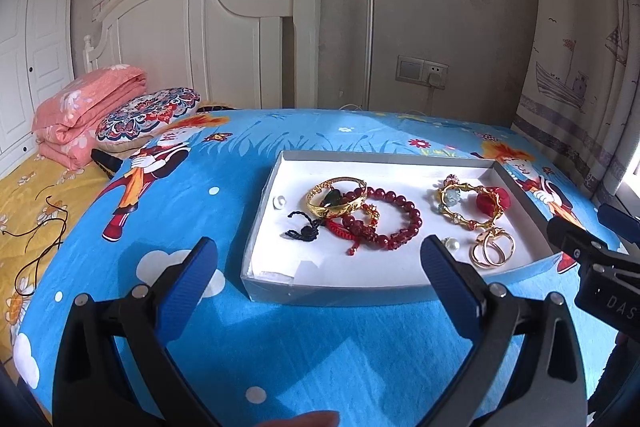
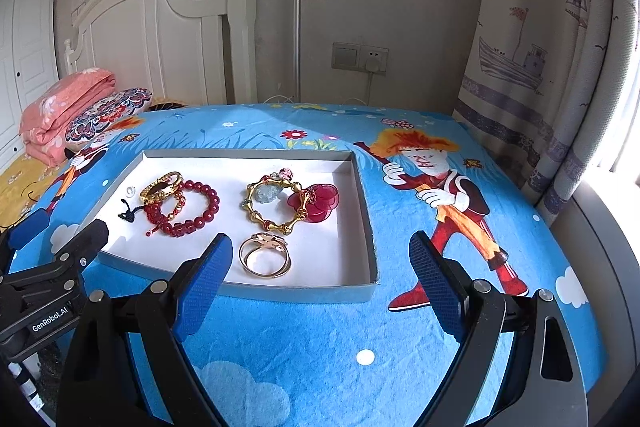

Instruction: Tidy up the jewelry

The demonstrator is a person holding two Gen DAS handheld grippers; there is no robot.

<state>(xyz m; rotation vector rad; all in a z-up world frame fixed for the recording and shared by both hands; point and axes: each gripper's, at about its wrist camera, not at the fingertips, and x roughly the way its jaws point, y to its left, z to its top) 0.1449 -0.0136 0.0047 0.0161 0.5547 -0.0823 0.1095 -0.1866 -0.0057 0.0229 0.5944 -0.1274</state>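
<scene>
A shallow white box lid [image 1: 264, 203] [image 2: 362, 187] lies on the blue cartoon cloth and holds the jewelry. In it lie a gold bangle [image 1: 336, 199] [image 2: 160, 187], a dark red bead bracelet [image 1: 396, 223] [image 2: 200, 205], a red knotted cord bracelet [image 1: 344, 231], a black cord [image 1: 300, 229] [image 2: 128, 213], a gold bamboo-link bracelet [image 1: 464, 211] [image 2: 272, 205], a red flower piece [image 1: 494, 199] [image 2: 316, 201], a gold ring brooch [image 1: 492, 247] [image 2: 264, 253] and a pearl [image 1: 452, 243]. My left gripper [image 1: 318, 263] hovers open before the lid's near edge. My right gripper [image 2: 322, 259] is open at the lid's near right corner. Both are empty.
The blue cloth [image 2: 320, 347] covers a table that drops off at the front. A bed with a yellow sheet [image 1: 24, 211], a folded pink quilt [image 1: 84, 107] and a patterned cushion [image 1: 148, 115] is at the left. A curtain [image 2: 540, 67] hangs at the right, a wall socket [image 2: 360, 57] behind.
</scene>
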